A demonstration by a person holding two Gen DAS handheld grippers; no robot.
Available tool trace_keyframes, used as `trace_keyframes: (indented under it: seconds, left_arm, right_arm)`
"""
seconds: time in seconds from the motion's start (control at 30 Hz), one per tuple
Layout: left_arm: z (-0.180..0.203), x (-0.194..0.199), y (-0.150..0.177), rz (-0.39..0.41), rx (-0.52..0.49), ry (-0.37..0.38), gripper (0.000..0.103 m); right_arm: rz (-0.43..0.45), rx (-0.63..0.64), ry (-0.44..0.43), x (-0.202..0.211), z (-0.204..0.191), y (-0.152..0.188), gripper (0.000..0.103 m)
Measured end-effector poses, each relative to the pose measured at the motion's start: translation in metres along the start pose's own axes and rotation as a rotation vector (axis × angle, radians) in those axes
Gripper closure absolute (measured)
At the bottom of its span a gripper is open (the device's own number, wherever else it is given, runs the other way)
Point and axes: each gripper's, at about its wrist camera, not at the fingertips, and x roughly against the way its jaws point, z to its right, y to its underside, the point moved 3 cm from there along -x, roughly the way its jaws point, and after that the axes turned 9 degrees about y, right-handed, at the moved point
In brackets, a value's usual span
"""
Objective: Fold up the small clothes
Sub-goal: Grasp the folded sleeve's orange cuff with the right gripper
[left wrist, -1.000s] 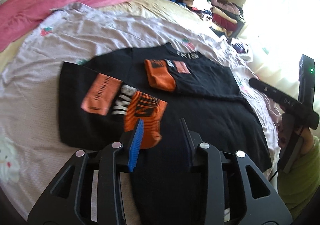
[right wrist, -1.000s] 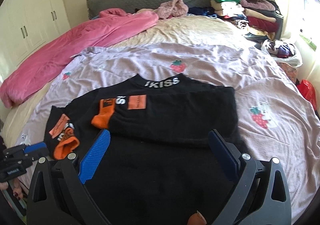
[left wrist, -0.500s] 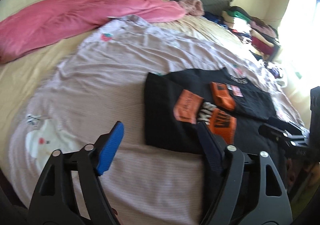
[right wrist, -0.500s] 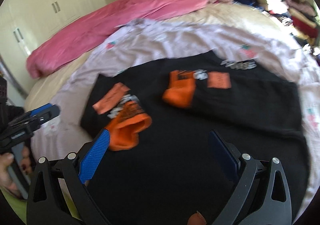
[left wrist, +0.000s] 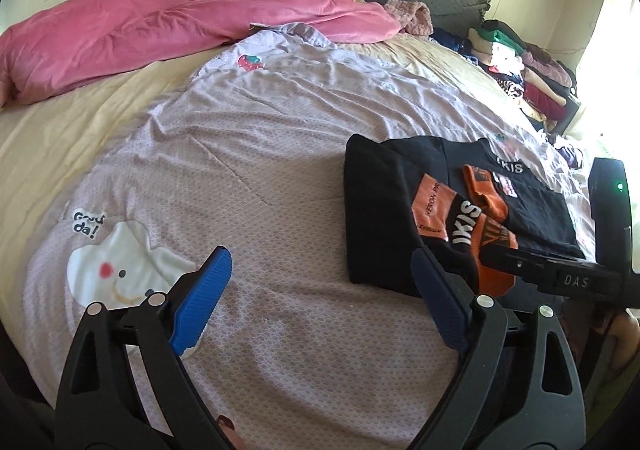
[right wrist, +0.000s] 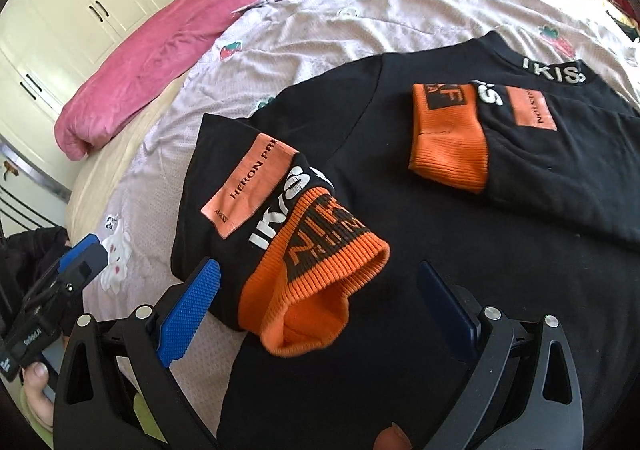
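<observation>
Left tool (left wrist: pixel 320 306), bottom centre of its frame, jaws opening wide with nothing between them, hangs over bare lilac sheet (left wrist: pixel 240 154) beside the lower-left edge of the black top (left wrist: pixel 376 210); right tool (right wrist: pixel 316 310), wide and empty, straddles the orange cuff (right wrist: pixel 320 290) at bottom centre. Black top lies flat on the bed, mid-frame in the right view, both sleeves folded inward so the second cuff (right wrist: pixel 448 138) rests near the collar at upper right, likely squaring the body for a lengthwise fold. Far upper left: pink duvet (left wrist: pixel 160 30).
</observation>
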Motion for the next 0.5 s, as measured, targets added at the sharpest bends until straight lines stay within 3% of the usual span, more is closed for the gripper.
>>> trace_keyframes:
  seconds: [0.07,0.1,0.13,0.17,0.2,0.27,0.5]
  left_arm:
    - [0.000,-0.003,0.002,-0.009,-0.003,0.003,0.019]
    - [0.001,-0.003,0.002,-0.010,-0.005,0.005,0.019]
    - [0.001,-0.004,0.003,-0.011,-0.006,0.007,0.019]
    - [0.001,-0.005,0.004,-0.015,-0.006,0.009,0.019]
    - [0.002,-0.006,0.004,-0.017,-0.005,0.011,0.019]
    - [0.003,-0.007,0.004,-0.018,-0.001,0.018,0.019]
    - [0.013,-0.005,0.002,-0.014,-0.015,0.030,0.019]
  right_arm:
    - [0.009,0.003,-0.010,-0.001,-0.001,-0.001,0.009]
    - [0.016,0.003,-0.012,-0.001,-0.001,-0.001,0.015]
    - [0.019,0.011,-0.015,-0.002,-0.002,-0.003,0.040]
    - [0.018,0.018,-0.015,-0.003,-0.002,-0.004,0.057]
    - [0.021,0.026,-0.015,-0.004,-0.003,-0.005,0.063]
    - [0.038,0.055,-0.026,0.000,-0.006,-0.007,0.090]
    - [0.158,0.124,-0.008,0.035,-0.006,-0.021,0.095]
